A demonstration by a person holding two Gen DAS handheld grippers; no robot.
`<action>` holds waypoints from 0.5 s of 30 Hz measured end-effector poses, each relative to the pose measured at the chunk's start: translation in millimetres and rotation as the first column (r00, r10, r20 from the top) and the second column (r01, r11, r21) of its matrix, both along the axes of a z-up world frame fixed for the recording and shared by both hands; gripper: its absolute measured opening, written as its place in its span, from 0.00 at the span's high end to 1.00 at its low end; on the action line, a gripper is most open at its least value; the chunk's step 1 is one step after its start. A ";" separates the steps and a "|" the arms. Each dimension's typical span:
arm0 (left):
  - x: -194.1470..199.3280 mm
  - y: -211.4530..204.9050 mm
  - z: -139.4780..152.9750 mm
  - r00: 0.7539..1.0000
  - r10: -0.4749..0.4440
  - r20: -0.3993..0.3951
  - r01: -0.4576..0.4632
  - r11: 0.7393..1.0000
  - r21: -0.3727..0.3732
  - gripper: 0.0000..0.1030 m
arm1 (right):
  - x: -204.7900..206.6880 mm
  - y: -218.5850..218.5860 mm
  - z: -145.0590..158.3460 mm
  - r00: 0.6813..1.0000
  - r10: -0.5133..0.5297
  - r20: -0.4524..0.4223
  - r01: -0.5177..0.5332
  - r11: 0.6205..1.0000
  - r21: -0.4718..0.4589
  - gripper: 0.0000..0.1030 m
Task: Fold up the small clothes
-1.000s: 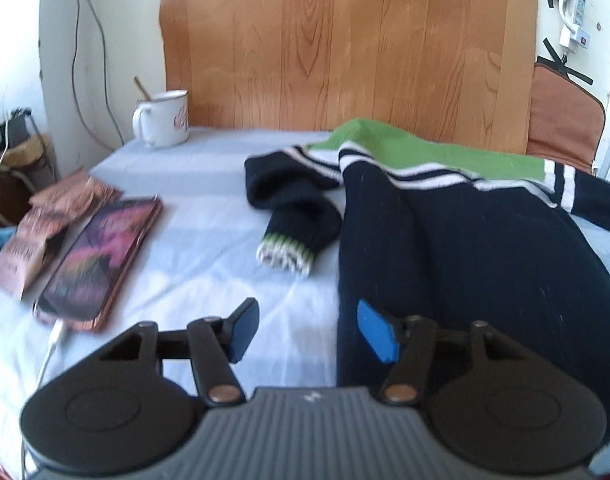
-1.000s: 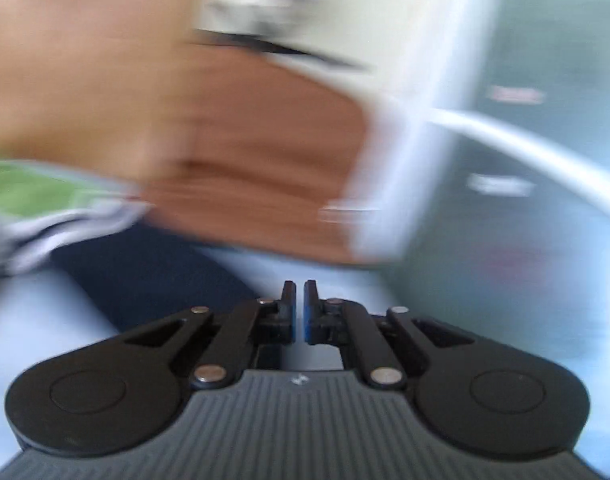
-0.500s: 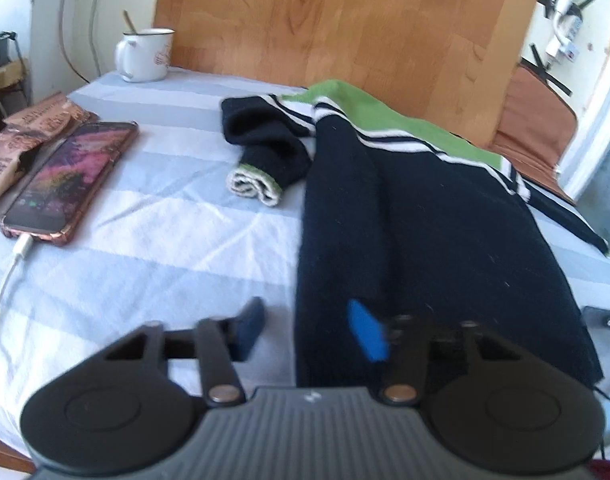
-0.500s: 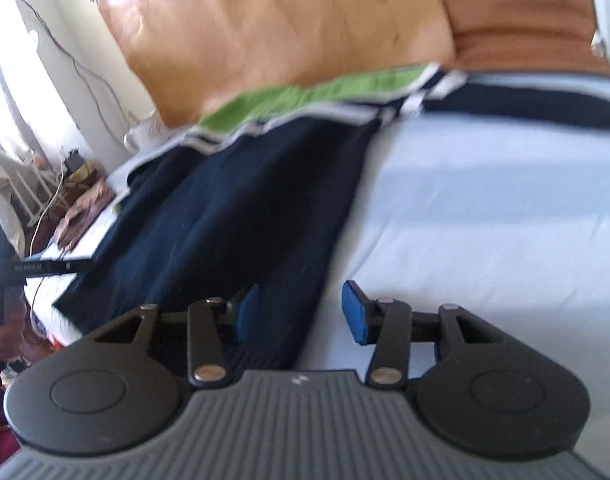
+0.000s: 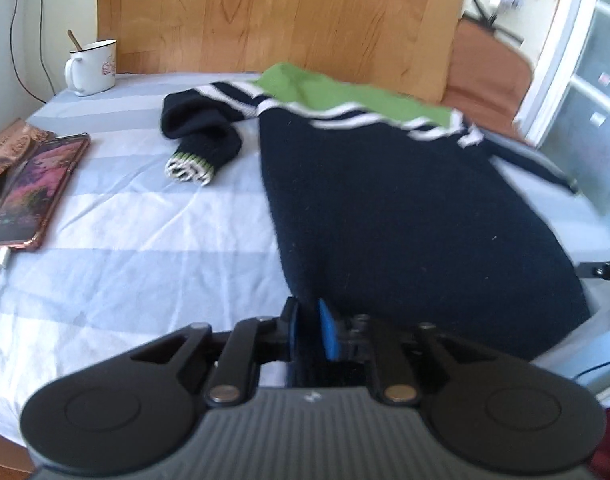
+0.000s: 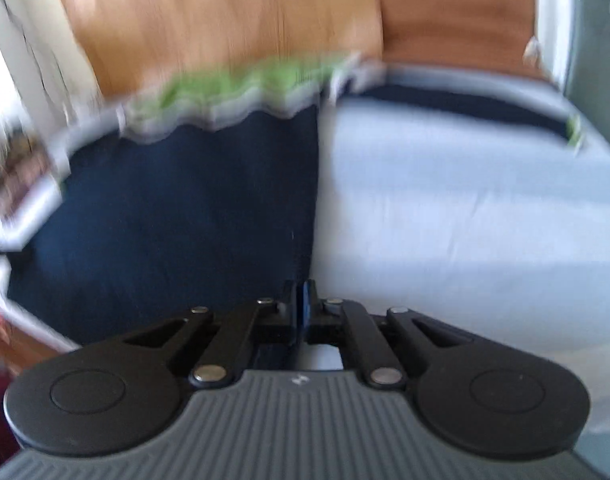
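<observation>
A navy knit sweater (image 5: pixel 405 208) with a green yoke and white stripes lies flat on the pale blue striped sheet (image 5: pixel 145 260). One sleeve (image 5: pixel 201 136) is folded in beside it at the left. The other sleeve (image 6: pixel 465 104) stretches out to the right. My left gripper (image 5: pixel 309 328) is at the near left corner of the hem, and its jaws are closing with the dark cloth pinched between them. In the blurred right wrist view, my right gripper (image 6: pixel 301 308) is at the sweater's (image 6: pixel 177 220) near right edge. Its jaws are nearly together on that edge.
A white mug (image 5: pixel 91 66) with a spoon stands at the far left. A phone (image 5: pixel 37 192) on a white cable (image 5: pixel 1 268) and brown packets (image 5: pixel 9 148) lie along the left edge. A wooden headboard (image 5: pixel 285 12) and a brown cushion (image 5: pixel 489 68) close off the back.
My left gripper came in over the hem's left corner and closed on it. My right gripper swung down from the room to the sweater's right edge, opened, then closed.
</observation>
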State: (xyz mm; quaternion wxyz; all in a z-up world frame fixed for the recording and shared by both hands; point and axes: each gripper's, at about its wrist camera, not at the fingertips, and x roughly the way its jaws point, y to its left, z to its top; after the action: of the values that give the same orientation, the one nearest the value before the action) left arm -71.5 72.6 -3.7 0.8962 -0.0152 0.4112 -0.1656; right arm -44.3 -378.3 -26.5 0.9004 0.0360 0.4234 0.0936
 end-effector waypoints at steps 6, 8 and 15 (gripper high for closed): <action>32.5 42.5 18.9 0.981 0.179 0.079 -0.173 0.982 -0.073 0.65 | 16.9 3.9 54.5 0.980 0.015 0.199 -0.015 1.000 -0.002 0.69; 58.0 53.9 18.9 0.962 0.266 0.070 -0.260 0.962 -0.082 0.56 | 28.7 17.5 65.7 0.969 0.047 0.242 -0.045 0.999 -0.015 0.67; 123.8 45.7 0.9 0.957 0.283 0.067 -0.275 0.956 -0.105 0.41 | 94.2 113.7 80.3 0.929 0.291 0.228 -0.300 0.954 0.004 0.66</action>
State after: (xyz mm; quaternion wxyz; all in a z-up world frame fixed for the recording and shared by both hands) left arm 52.2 118.4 -2.8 0.9249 -0.1086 0.3597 -0.0573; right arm 49.9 -264.6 53.7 0.9172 -0.0213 0.3177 0.2397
